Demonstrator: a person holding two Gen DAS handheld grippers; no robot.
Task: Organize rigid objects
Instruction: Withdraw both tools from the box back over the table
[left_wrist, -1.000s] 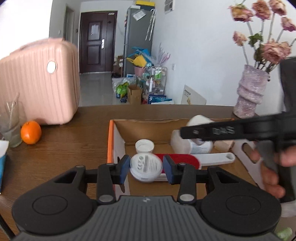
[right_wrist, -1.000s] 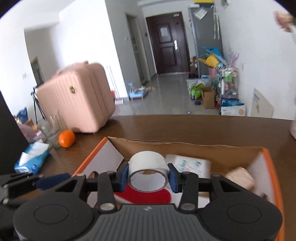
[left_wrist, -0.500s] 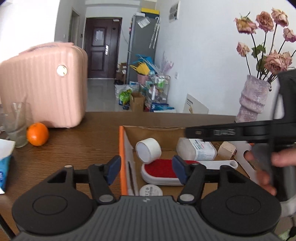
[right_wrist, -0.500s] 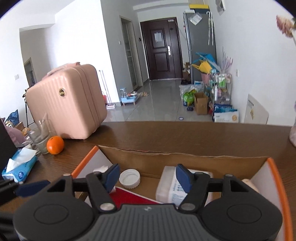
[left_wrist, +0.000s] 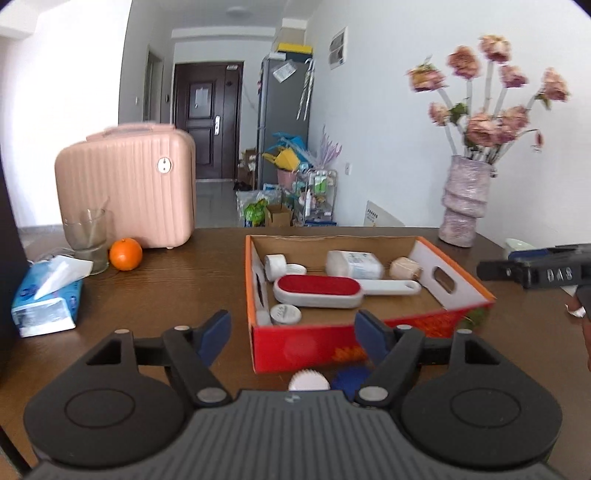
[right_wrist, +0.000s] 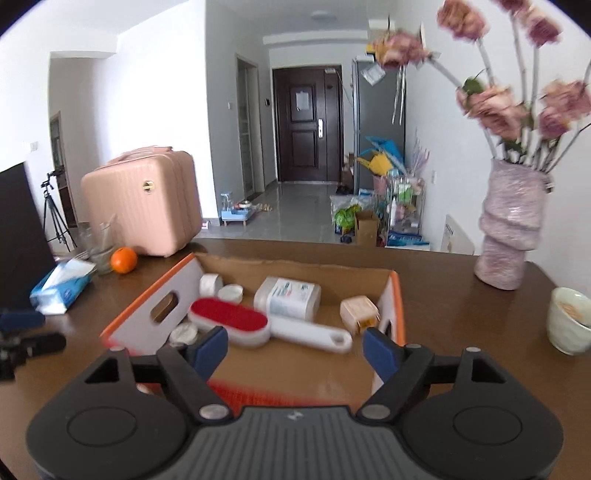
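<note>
The cardboard box (left_wrist: 364, 341), red-fronted with orange rims, sits on the brown table (left_wrist: 177, 288) and holds a red-faced white lint brush (left_wrist: 321, 291), a white bottle (left_wrist: 352, 264), a tape roll (left_wrist: 276, 265) and lids. Both the left gripper (left_wrist: 293, 332) and the right gripper (right_wrist: 295, 349) hang with fingers spread wide, gripping nothing.

Blue object (left_wrist: 349, 378) — half hidden behind gripper body

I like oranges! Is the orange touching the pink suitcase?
Apart. The left wrist view shows the orange sitting in front of the pink suitcase, with a strip of bare table between them.
</note>
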